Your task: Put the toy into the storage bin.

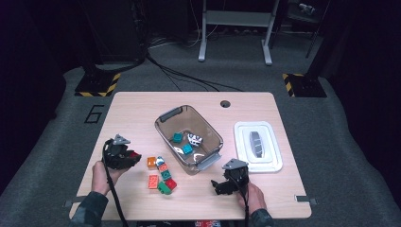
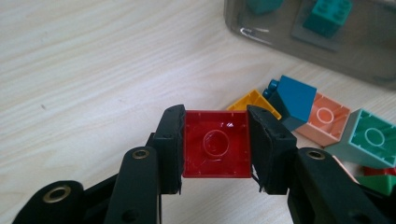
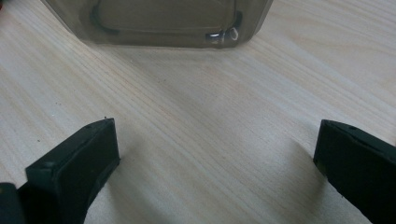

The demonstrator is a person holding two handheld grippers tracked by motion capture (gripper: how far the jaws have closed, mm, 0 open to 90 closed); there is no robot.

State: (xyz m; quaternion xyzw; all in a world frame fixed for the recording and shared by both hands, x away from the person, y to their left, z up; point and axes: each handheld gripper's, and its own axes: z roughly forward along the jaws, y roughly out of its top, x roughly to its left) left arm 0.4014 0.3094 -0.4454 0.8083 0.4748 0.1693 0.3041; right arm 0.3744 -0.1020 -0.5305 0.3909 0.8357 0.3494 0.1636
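My left gripper (image 2: 215,144) is shut on a red brick (image 2: 215,143), hollow underside toward the camera, held above the wooden table (image 1: 132,113). In the high view the left gripper (image 1: 135,157) sits at the table's left with the red brick (image 1: 135,154) at its tips. Loose bricks lie just beyond it: a blue one (image 2: 292,98), a yellow one (image 2: 254,101), a salmon one (image 2: 324,119) and a mint green one (image 2: 371,137). My right gripper (image 3: 217,154) stands open over bare wood, in front of the clear bin (image 3: 159,21). From above, the right gripper (image 1: 218,186) is near the front edge.
A clear plastic bin (image 1: 163,130) at mid-table holds teal bricks (image 1: 178,137) and a white one. Its white lid (image 1: 242,142) lies to the right. A pile of coloured bricks (image 1: 161,176) lies between the two grippers. A cable hole (image 1: 225,103) is near the far edge.
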